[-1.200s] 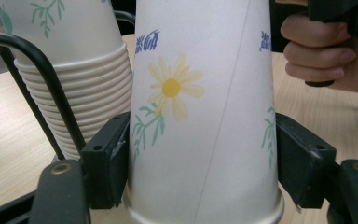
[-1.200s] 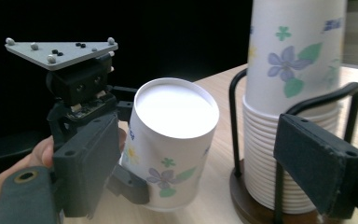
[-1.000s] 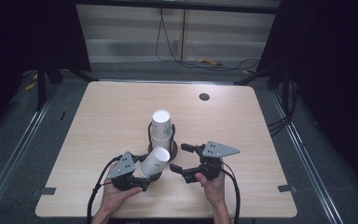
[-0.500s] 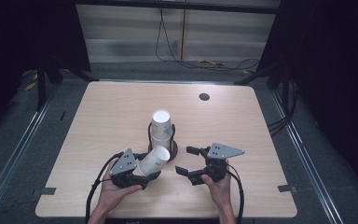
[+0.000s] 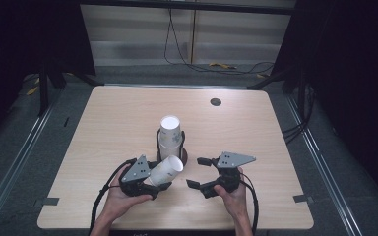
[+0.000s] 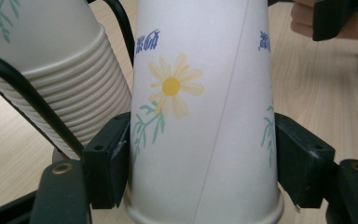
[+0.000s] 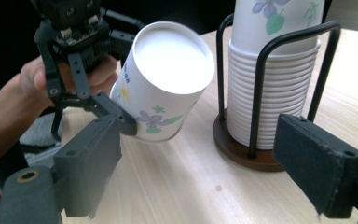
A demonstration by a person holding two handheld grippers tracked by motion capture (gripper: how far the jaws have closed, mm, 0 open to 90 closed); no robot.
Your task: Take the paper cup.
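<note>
A white paper cup [image 5: 166,171] with a flower print lies tilted in my left gripper [image 5: 152,181], base pointing up and to the right. In the left gripper view both pads [image 6: 109,163] press on the cup [image 6: 205,116] near its rim. Just behind it stands a stack of the same cups [image 5: 170,132] in a black wire holder on a round wooden base. My right gripper [image 5: 198,172] is open to the right of the held cup, with nothing between its jaws. The right gripper view looks past its own open gripper [image 7: 205,172] at the cup [image 7: 168,70] and the stack [image 7: 270,93].
The light wooden table [image 5: 256,132] has a small dark round hole [image 5: 215,102] near its far edge. Dark floor, rails and cables surround it. The person's hands come in over the near edge.
My right gripper has eased slightly to the right, away from the held cup. The left gripper and its cup have hardly moved.
</note>
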